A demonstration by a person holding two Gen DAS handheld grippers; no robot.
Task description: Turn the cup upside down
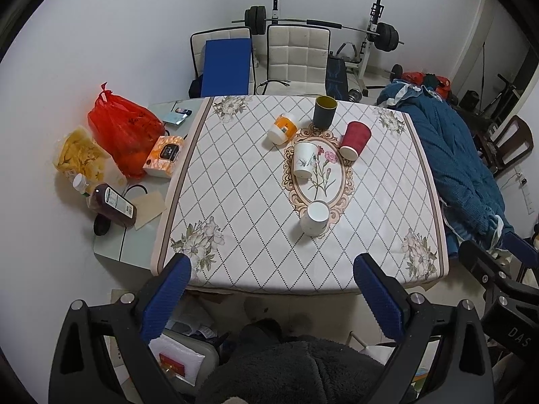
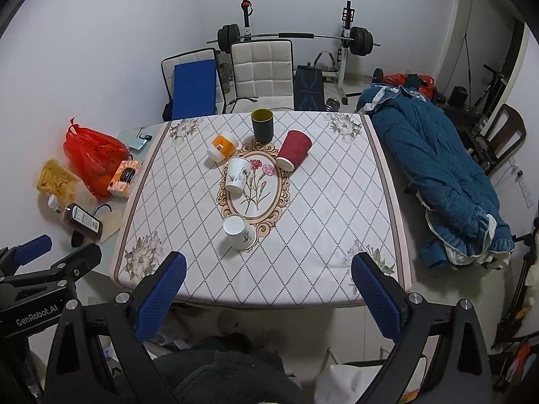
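Several cups are on the patterned tablecloth (image 1: 235, 202). A dark cup (image 1: 325, 111) (image 2: 262, 125) stands upright at the far side. A red paper cup (image 1: 354, 139) (image 2: 293, 150), an orange-and-white cup (image 1: 283, 128) (image 2: 221, 146) and a white flowered cup (image 1: 305, 159) (image 2: 238, 175) rest rim down, tilted. A nearer white cup (image 1: 315, 218) (image 2: 238, 231) is tilted with its open mouth facing me. My left gripper (image 1: 273, 269) and right gripper (image 2: 269, 267) are both open and empty, held over the table's near edge, well short of the cups.
Left of the cloth lie a red bag (image 1: 124, 131), a snack bag (image 1: 81, 158), an orange tissue box (image 1: 164, 156) and a bottle (image 1: 113, 203). A blue quilt (image 2: 438, 175) lies right of the table. Two chairs (image 1: 296, 57) and a barbell rack stand behind.
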